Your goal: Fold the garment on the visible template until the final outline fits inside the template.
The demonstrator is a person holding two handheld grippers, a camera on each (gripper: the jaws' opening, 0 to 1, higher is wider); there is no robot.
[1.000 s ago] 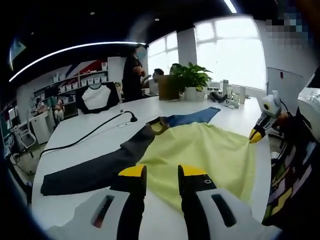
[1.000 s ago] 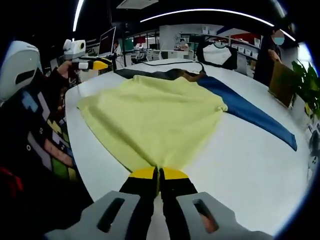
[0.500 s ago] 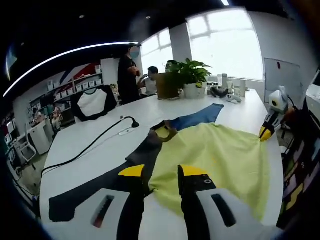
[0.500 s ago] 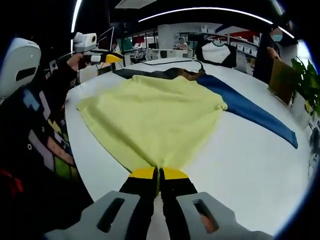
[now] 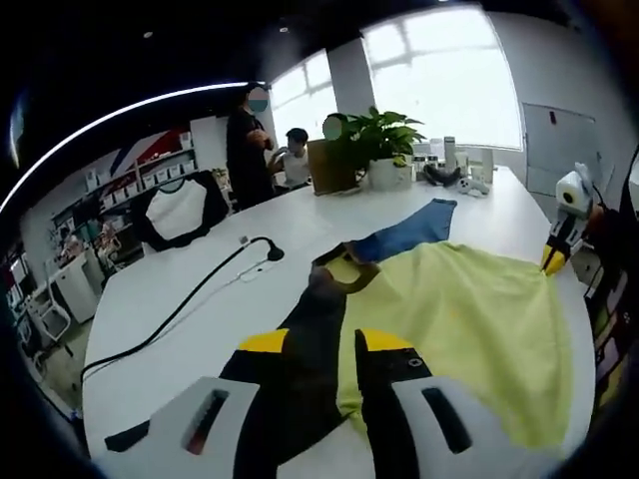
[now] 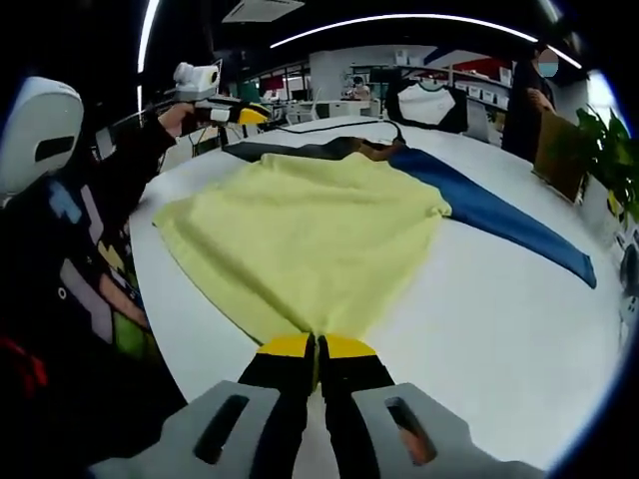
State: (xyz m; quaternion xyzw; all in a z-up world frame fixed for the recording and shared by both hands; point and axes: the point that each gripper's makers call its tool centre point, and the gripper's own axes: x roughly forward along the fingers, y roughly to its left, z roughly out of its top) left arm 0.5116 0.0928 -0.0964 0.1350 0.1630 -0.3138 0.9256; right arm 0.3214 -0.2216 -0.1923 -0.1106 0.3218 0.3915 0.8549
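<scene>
Over the last second the left claw had swung away from the yellow hem toward the dark sleeve, which now lay straight ahead between and beyond its parted jaws, nothing held; in the right gripper view the same claw hung raised above the far corner of the tabletop. The right claw had not shifted: its jaws were pressed together on the near corner of the garment, probably to pin that hem flat while the other side was reached for. The garment lay spread on the white tabletop just ahead of the right claw, yellow body nearest, the blue sleeve trailing off to its right and the dark sleeve beyond. I could make out no template outline. Folding looked barely begun; the dark sleeve seemed the likely next grasp.
</scene>
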